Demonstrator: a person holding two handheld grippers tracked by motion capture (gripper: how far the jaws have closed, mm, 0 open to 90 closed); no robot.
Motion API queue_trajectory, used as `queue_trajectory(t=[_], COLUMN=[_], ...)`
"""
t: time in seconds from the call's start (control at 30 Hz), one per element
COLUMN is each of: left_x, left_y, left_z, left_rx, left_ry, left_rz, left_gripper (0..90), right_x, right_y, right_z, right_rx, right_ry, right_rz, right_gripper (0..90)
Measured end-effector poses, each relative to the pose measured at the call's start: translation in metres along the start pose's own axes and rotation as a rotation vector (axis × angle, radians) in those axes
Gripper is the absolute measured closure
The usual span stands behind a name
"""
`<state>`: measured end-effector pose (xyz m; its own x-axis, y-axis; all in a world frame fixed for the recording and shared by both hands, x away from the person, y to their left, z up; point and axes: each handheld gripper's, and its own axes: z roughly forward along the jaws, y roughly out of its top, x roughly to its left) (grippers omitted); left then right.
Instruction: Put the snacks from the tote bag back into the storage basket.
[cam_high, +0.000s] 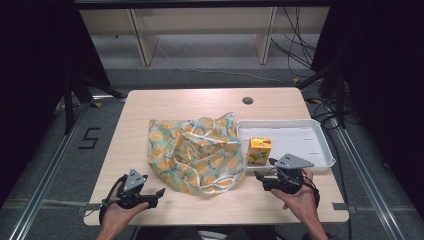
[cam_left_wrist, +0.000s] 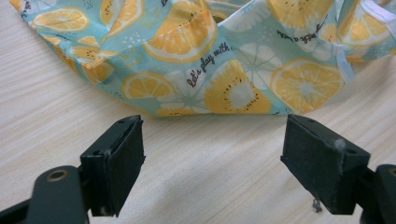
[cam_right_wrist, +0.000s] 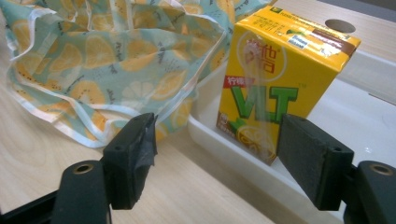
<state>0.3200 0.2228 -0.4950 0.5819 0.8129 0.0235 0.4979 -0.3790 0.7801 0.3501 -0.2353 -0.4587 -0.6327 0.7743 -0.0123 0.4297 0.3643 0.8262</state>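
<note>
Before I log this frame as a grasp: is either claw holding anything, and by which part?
Nothing is held. The left claw is open short of the fruit-print bag; the right claw is open before the juice carton.

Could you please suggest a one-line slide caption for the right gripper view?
Open right gripper faces a yellow drink carton standing in a white tray, beside a citrus-print fabric bag.

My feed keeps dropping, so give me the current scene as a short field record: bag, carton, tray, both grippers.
bag: lemon-print fabric bag, crumpled at table centre, mouth open
carton: yellow drink carton, upright in the tray's near-left corner
tray: white tray, right of the bag, bag edge touching it
left gripper: left gripper open, on the table short of the bag, holding nothing
right gripper: right gripper open, facing the carton, holding nothing
</note>
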Motion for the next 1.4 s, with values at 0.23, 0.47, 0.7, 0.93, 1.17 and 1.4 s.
queue_trajectory(t=[0.23, 0.47, 0.7, 0.93, 1.17, 1.4], left_x=[0.000, 0.000, 0.000, 0.000, 0.000, -0.002], left_y=[0.000, 0.000, 0.000, -0.001, 0.000, -0.001], left_z=[0.000, 0.000, 0.000, 0.001, 0.001, 0.004], left_rx=[0.005, 0.008, 0.011, 0.011, 0.014, -0.007], left_ry=[-0.004, -0.001, -0.002, -0.010, -0.006, -0.005], left_rz=[0.008, -0.005, 0.009, -0.013, 0.006, -0.027], left_gripper=[20.2, 20.2, 20.2, 20.2, 20.2, 20.2], right_x=[0.006, 0.010, 0.011, 0.016, 0.017, 0.016], right_y=[-0.009, -0.021, -0.035, -0.043, -0.047, -0.049], right_z=[-0.003, -0.006, -0.009, -0.011, -0.011, -0.010], right_rx=[0.017, 0.066, 0.108, 0.148, 0.155, 0.179], right_ry=[0.000, 0.000, 0.003, 0.003, 0.000, 0.011], right_rz=[0.005, 0.012, 0.007, -0.025, -0.027, -0.025], right_gripper=[25.5, 21.7, 20.0, 18.7, 18.7, 18.7])
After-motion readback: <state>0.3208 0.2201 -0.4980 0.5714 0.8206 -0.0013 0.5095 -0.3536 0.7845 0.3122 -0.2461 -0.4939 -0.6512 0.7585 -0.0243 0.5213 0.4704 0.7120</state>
